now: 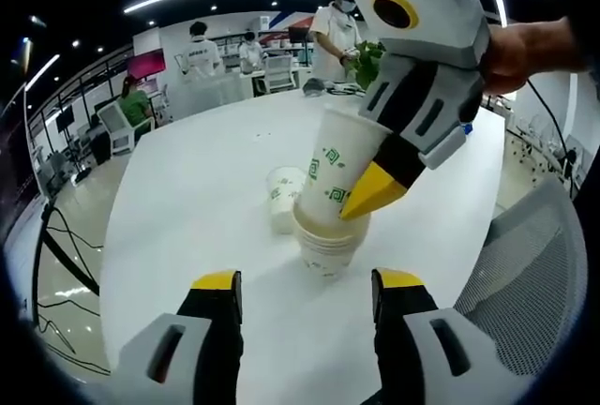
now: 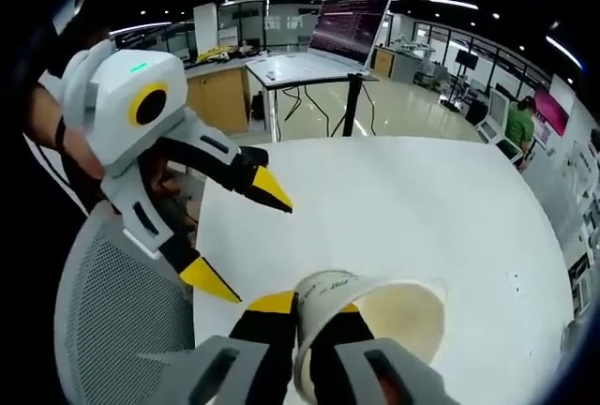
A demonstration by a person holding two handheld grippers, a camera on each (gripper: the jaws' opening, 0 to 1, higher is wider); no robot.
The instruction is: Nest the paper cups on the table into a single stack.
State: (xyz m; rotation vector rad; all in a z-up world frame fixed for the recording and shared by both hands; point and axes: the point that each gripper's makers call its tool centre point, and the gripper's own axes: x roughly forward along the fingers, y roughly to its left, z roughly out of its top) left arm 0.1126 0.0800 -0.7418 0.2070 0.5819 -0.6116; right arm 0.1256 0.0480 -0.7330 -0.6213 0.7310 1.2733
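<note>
Yellow-tipped and spread wide, the left gripper (image 1: pixel 305 292) hovers empty just short of the short stack of white paper cups (image 1: pixel 328 246) standing on the round white table (image 1: pixel 187 189). Left of that stack, another white paper cup with green marks (image 1: pixel 283 197) lies on its side, not yet nested, so the job looks partly done. Moving right, the right gripper (image 1: pixel 375 189) pinches the rim of a tall white green-printed paper cup (image 1: pixel 330 169) and tilts it into the stack's mouth. Its own view confirms the jaws pressed together on that cup's wall.
</note>
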